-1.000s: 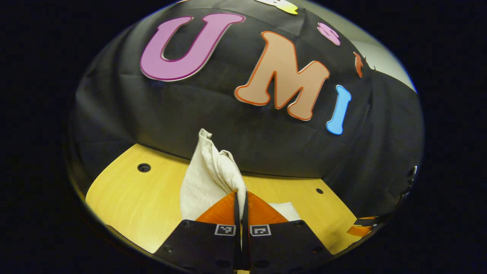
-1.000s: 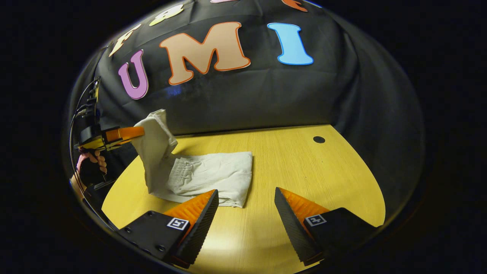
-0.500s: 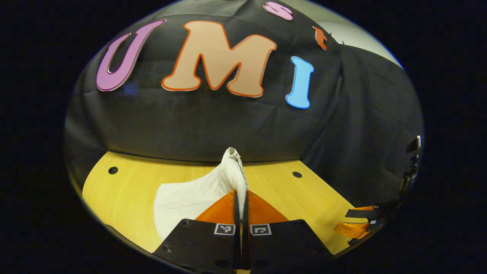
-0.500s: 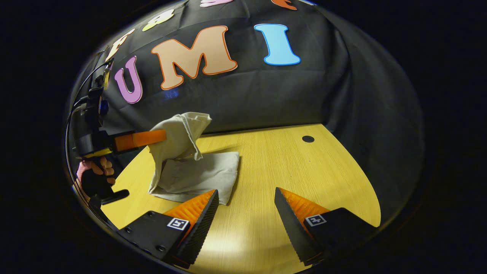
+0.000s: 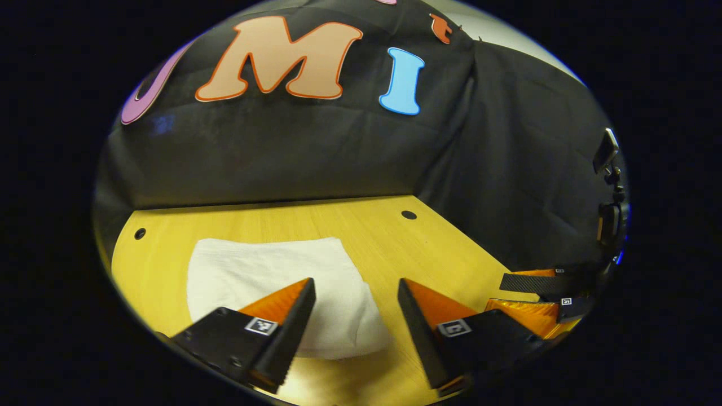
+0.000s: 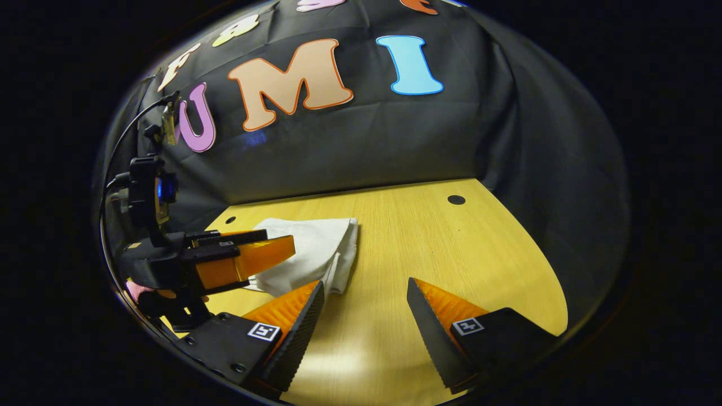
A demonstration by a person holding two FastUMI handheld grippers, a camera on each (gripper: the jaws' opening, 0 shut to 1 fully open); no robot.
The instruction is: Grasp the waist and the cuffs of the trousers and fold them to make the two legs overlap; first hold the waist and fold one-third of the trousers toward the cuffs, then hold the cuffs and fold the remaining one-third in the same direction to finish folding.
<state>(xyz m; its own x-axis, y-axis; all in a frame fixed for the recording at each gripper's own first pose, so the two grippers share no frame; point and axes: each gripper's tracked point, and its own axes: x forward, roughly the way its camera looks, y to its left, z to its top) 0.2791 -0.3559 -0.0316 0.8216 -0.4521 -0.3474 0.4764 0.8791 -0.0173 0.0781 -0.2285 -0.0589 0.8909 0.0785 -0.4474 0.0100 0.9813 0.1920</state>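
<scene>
Lying folded on the yellow surface (image 5: 395, 248), near the back wall: the trousers (image 5: 271, 282), a pale flat packet with a rounded folded edge at the near side. Looking light, soft and limp, probably sagging if lifted by one corner; no risk of breaking. Best taking hold at the layered edge, pinching all layers together, if any more tidying is needed. Hovering low just over the packet: the left tongs (image 5: 355, 321), standing apart and gripping nothing, also showing in the right gripper view (image 6: 265, 251). Waiting beside, above bare surface: the right tongs (image 6: 364, 316), likewise standing apart, pointing forward and tilting slightly down.
</scene>
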